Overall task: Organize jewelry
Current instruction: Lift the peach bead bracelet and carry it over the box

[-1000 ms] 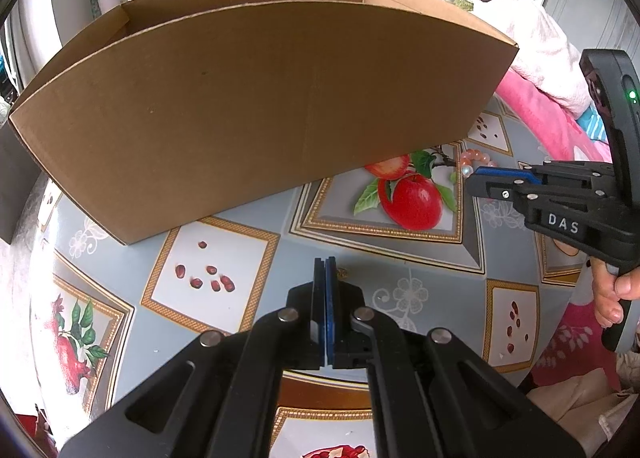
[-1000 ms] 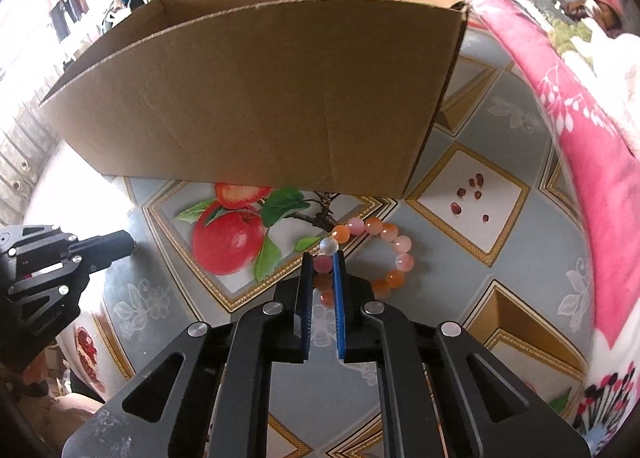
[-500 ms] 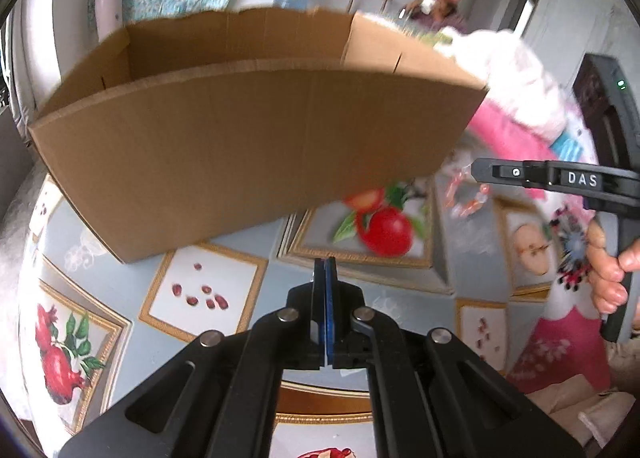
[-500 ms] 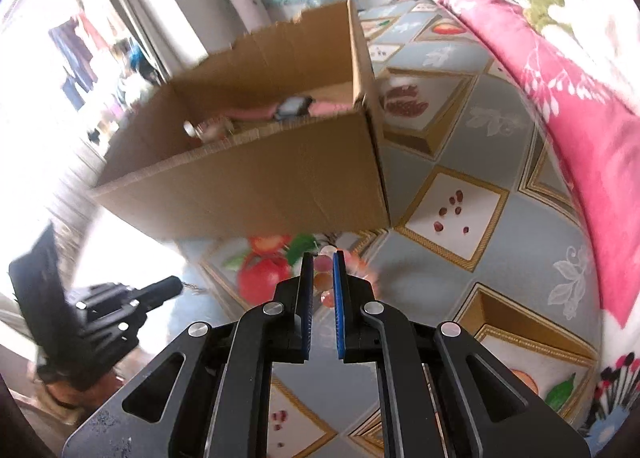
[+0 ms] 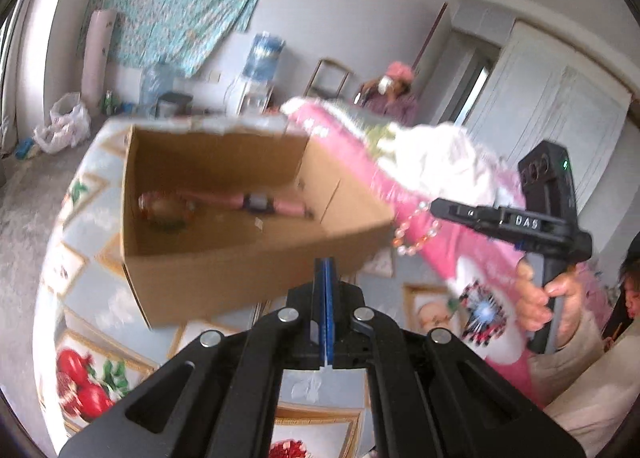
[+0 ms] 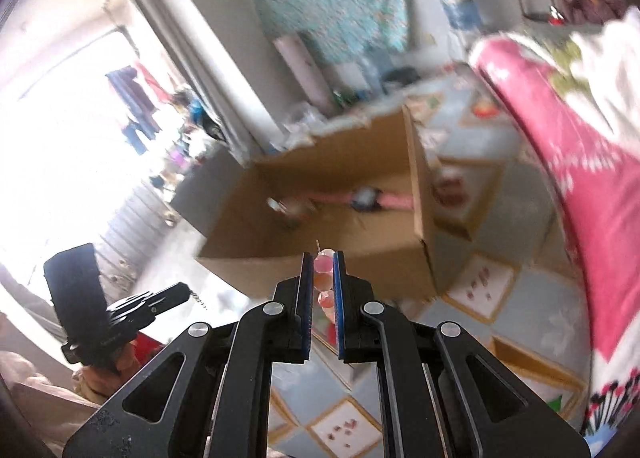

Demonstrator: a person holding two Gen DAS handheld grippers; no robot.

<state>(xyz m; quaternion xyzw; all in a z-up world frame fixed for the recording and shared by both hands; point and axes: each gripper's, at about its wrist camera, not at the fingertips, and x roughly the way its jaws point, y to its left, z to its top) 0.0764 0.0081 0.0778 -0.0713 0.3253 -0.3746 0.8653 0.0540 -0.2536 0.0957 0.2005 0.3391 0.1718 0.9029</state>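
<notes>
We see the bracelet point(image 6: 323, 278) as a loop of round glossy beads, orange, pink and a few pale ones, pinched between the blue pads of the right gripper point(image 6: 323, 258); a short thread end sticks up above the top bead. It hangs in the air, clear of the cloth, just in front of the near wall of the box point(image 5: 224, 258). Left gripper point(image 5: 326, 262) is clenched on nothing, pads flush together. Left view gives us the whole loop point(image 5: 414, 230) dangling under the right gripper's tip point(image 5: 434, 207), plus the hand point(image 5: 540, 298) on its grip; right view shows only the few beads between the pads, the rest hidden by the fingers. Right view alone shows the left gripper point(image 6: 184, 292) from outside, low at left, and a bright window. Both views look into the open box: a pink watch point(image 5: 260, 203) and a blurred round item lie on its floor. Surface is a blue-grey cloth point(image 5: 92, 298) with fruit panels; a pink blanket point(image 6: 592, 178) lies along its right. Behind: water dispenser point(image 5: 262, 58), teal fabric on the wall, seated person. Both frames motion-blurred.
</notes>
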